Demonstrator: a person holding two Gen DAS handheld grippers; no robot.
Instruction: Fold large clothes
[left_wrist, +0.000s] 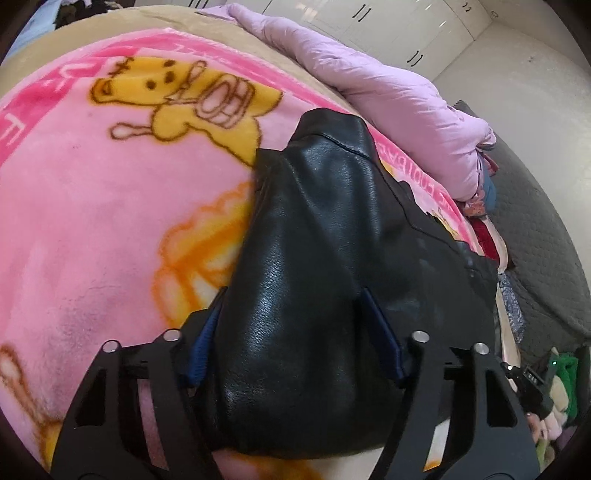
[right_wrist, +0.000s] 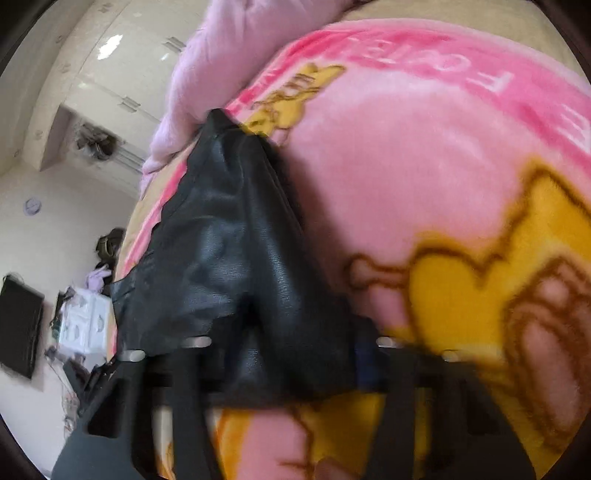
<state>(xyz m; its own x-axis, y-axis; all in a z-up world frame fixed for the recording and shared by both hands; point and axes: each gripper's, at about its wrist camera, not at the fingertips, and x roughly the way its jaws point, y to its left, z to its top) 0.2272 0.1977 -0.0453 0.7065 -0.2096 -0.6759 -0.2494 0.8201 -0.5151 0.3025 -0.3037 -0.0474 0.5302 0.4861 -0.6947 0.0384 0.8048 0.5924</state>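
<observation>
While the pink fleece blanket printed with yellow cartoon bears (left_wrist: 92, 192) covers the bed, it fills the left part of the left wrist view, with a darker pink lettered band along its far edge. At the centre of that view the left gripper (left_wrist: 295, 332) holds a fold of the black glossy leather garment (left_wrist: 314, 221); both blue-padded fingers (left_wrist: 205, 347) press against the sides of the bunched leather, so the jaws are closed on it. Beyond the grip, the garment runs away across the blanket. To the right lies a crumpled lilac quilt (left_wrist: 388, 85), then white cabinet doors (left_wrist: 424, 29) and a grey quilted mat (left_wrist: 535, 229) on the floor.

The right wrist view is blurred. At its left are white cupboards (right_wrist: 103, 74) and a dark flat screen (right_wrist: 18, 325). At the centre, the right gripper (right_wrist: 288, 354) is clamped on another bunched part of the same garment, which rests on the blanket. The blanket's bear print occupies the right side.
</observation>
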